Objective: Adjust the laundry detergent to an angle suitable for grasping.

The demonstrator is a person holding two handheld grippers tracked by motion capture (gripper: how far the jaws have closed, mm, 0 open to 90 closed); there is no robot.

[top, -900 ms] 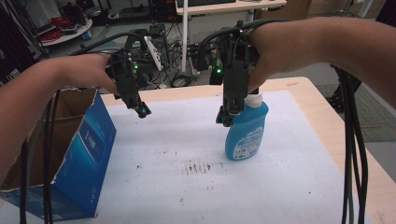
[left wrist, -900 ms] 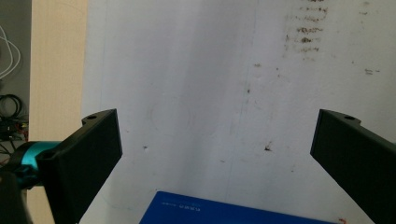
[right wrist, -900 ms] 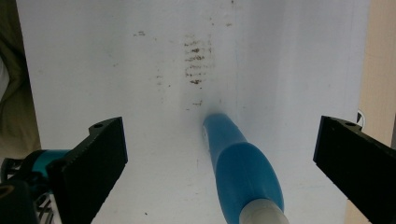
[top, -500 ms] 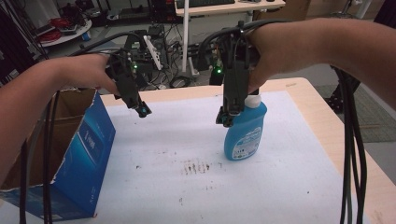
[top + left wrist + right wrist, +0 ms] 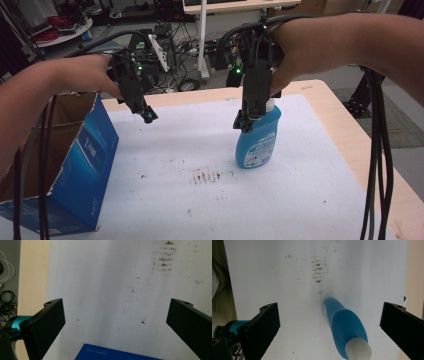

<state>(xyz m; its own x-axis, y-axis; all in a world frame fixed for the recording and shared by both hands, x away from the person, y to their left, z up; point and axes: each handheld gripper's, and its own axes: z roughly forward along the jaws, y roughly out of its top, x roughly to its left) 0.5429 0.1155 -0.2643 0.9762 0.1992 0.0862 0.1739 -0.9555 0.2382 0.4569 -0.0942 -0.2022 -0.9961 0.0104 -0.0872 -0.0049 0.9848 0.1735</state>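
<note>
A blue bottle (image 5: 257,142) with a white cap stands upright on the white mat (image 5: 190,145) right of centre. My right gripper (image 5: 243,124) hangs over its top, pointing down. In the right gripper view the jaws stand wide apart, so the right gripper (image 5: 331,306) is open; the bottle (image 5: 344,325) and its cap (image 5: 358,347) lie below, between the jaws, touching neither. My left gripper (image 5: 148,117) hovers above the mat's far left part, also open, and the left gripper (image 5: 116,302) has nothing between its jaws.
An open blue cardboard box (image 5: 85,160) stands at the left edge of the table, its edge (image 5: 117,355) just under the left gripper. Brown stains (image 5: 205,175) mark the mat's middle. Black cables (image 5: 377,150) hang at the right. The wooden table edge (image 5: 350,140) runs on the right.
</note>
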